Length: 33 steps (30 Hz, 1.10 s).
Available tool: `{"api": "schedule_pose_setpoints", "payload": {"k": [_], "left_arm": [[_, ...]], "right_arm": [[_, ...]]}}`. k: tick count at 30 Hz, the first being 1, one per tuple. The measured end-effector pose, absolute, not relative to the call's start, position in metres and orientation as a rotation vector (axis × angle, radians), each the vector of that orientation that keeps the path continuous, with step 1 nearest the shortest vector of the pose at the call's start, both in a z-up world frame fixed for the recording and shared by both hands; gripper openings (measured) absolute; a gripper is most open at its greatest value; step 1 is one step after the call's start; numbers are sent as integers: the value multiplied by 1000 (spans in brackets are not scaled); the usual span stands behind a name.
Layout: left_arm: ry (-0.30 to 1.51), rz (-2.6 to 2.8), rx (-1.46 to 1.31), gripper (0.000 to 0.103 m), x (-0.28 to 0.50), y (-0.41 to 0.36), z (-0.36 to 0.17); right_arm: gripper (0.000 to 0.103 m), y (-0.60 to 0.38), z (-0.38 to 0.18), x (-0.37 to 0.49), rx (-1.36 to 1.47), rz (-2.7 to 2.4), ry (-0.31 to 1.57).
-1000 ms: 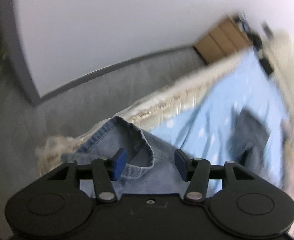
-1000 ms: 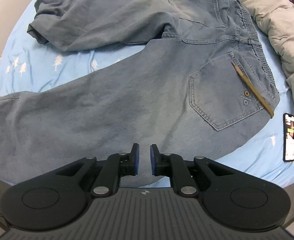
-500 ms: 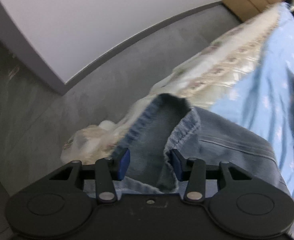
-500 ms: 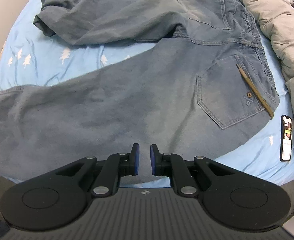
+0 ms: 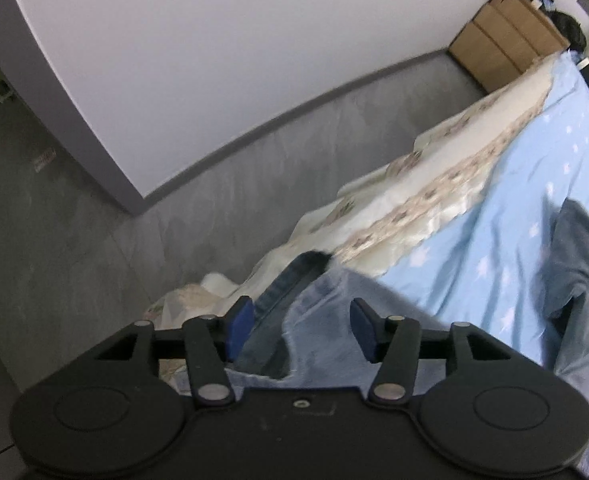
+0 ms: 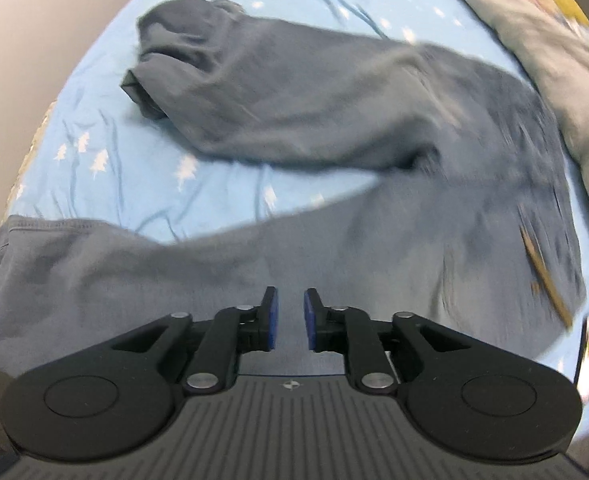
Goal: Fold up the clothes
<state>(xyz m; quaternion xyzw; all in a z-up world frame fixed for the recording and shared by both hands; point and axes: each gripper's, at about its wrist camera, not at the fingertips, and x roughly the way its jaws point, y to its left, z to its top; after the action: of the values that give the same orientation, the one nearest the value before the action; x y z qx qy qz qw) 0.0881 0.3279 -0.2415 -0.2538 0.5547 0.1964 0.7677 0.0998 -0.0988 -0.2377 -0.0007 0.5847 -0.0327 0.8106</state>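
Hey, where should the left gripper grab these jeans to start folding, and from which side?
Take the jeans by the hem of the near leg, the stitched cuff lying between the open fingers of the left gripper. Come in from the foot of the leg, along its length: the cuff's doubled edge is thicker than the flat cloth and hangs at the bed's edge, so probably easy to pinch.

2 wrist views close over the bed [image 5: 514, 216], sharing the jeans [image 6: 334, 240].

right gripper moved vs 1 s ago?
Yes. The right gripper swung left and forward: against the still jeans, the pencil and phone slid toward the right edge.
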Motion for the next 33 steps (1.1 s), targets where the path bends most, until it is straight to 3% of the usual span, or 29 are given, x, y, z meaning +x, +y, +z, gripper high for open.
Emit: {"api": "schedule_pose_setpoints", "payload": {"k": [1, 2, 6, 11, 15, 18, 20, 22, 33], "left_arm": [[1199, 420, -538, 52, 92, 320, -237], [1195, 413, -523, 53, 97, 311, -234], [1180, 377, -465, 55, 117, 268, -224], [1163, 340, -459, 56, 145, 220, -217], [1165, 314, -434, 56, 167, 188, -212], [1164, 306, -420, 57, 179, 169, -206], [1165, 294, -415, 57, 185, 158, -204], [1170, 281, -411, 57, 191, 147, -205], [1204, 158, -363, 57, 244, 79, -210]], "right_arm": [[38, -95, -241, 111, -20, -42, 1233], [42, -91, -243, 122, -39, -13, 1216], [46, -71, -263, 171, -133, 89, 1155], [66, -39, -295, 236, -264, 204, 1083], [65, -21, -325, 269, -323, 228, 1101], [49, -23, -329, 278, -315, 221, 1103], [21, -34, -323, 281, -265, 199, 1098], [12, -51, -313, 284, -196, 191, 1096], [8, -186, -238, 278, 124, 1, 966]]}}
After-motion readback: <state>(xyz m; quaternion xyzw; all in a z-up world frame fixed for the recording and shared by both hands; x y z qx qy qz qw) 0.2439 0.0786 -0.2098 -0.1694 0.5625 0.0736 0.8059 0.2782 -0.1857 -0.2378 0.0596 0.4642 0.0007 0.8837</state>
